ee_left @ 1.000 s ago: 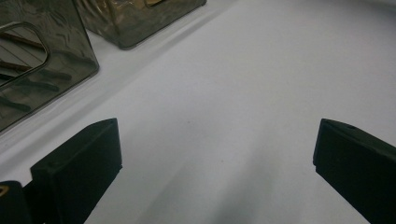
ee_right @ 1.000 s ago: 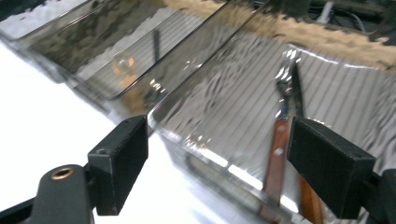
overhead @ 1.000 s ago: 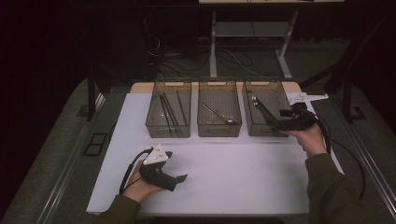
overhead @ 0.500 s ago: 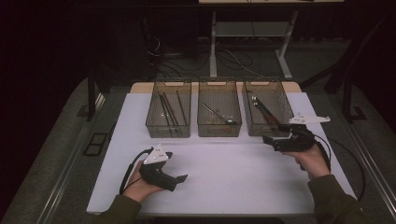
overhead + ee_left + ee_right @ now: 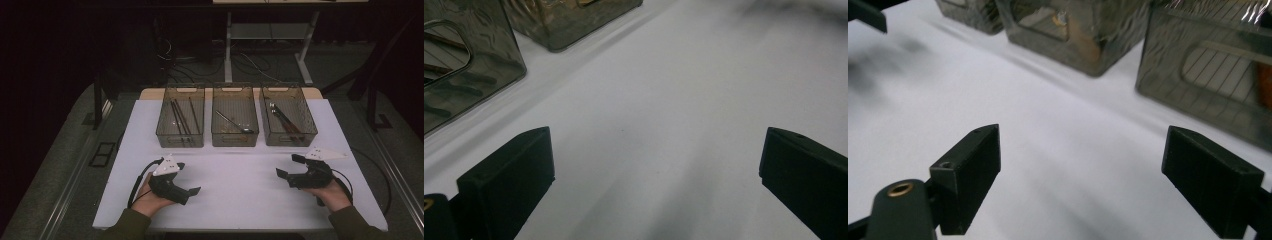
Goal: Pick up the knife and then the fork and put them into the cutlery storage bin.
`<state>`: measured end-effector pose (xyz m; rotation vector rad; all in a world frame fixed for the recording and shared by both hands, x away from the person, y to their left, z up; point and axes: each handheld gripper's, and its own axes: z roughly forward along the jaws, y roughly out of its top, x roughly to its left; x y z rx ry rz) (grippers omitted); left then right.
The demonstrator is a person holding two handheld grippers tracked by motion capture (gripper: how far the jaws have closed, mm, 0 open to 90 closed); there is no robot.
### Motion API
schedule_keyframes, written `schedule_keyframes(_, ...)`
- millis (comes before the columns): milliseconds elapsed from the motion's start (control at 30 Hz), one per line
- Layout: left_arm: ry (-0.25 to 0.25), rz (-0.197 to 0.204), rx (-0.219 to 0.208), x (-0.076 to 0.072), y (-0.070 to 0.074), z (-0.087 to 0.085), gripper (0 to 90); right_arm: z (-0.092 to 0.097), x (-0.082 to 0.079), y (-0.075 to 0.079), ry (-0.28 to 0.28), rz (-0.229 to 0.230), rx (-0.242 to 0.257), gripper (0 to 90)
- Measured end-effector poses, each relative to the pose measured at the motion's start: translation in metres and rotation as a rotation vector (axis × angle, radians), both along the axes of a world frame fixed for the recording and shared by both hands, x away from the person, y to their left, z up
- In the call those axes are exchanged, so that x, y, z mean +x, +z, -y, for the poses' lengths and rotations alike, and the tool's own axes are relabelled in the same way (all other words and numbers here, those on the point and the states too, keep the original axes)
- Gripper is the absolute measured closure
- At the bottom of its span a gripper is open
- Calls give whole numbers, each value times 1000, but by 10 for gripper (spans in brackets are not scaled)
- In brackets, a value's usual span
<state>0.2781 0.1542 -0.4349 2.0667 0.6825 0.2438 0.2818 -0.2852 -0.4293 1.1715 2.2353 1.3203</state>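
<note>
Three smoky clear bins stand in a row at the back of the white mat. The left bin holds dark sticks, the middle bin a spoon, the right bin several utensils. My left gripper rests low at the mat's front left, open and empty. My right gripper is low at the front right, jaws wide apart and pointing left, nothing between them. The left gripper view has its gripper over bare mat, and the right gripper view has its gripper the same.
Bin walls rise close ahead in the left gripper view and the right gripper view. The dark table border surrounds the mat. A cable loops from the left gripper. Desk legs and cables stand behind the table.
My right gripper has come back from the right bin toward the person and sunk to just above the mat. The left gripper has stayed put.
</note>
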Motion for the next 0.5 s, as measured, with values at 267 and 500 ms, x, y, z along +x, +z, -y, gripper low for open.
schedule_keyframes(267, -4, 0, 3, -1, 0, 0, 1, -3, -19, -12, 45, -5, -34, 150)
schedule_keyframes(500, 0, -1, 1, -1, 1, -1, 0, -1, -20, -13, 47, -6, -31, 127)
